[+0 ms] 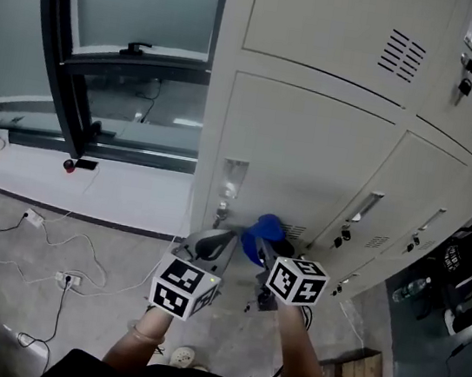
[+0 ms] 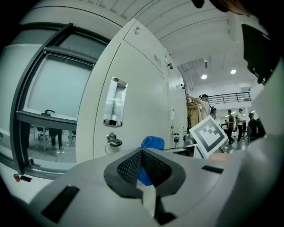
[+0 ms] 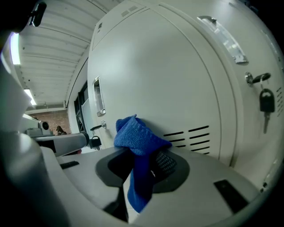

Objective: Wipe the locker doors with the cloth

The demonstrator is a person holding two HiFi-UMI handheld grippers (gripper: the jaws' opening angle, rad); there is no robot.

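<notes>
1. the blue cloth [image 3: 138, 133] is pinched between the clenched jaws of the right gripper [image 3: 141, 165], bunched above them with a tail hung below.
2. it is held low on the lower locker door [image 1: 303, 149], just beside the vent slots [image 1: 296, 232]; contact with the door cannot be told.
3. the left gripper [image 2: 143, 153] is seen with its jaws closed together on nothing, near the door's left side, just beside the cloth.
4. the keyed lock [image 1: 222, 213] and the recessed handle [image 1: 233, 175] are set close to the door's left edge, which is also the cabinet's corner.
5. a broad bare panel is left above the cloth, up to the door's top seam.
6. beyond the door's right edge, a neighbouring door [image 1: 411, 196] with a hanging key [image 3: 266, 103] is seen.
7. beyond the left edge, a window frame [image 1: 72, 53] and a floor strewn with cables [image 1: 37, 228] are seen.
</notes>
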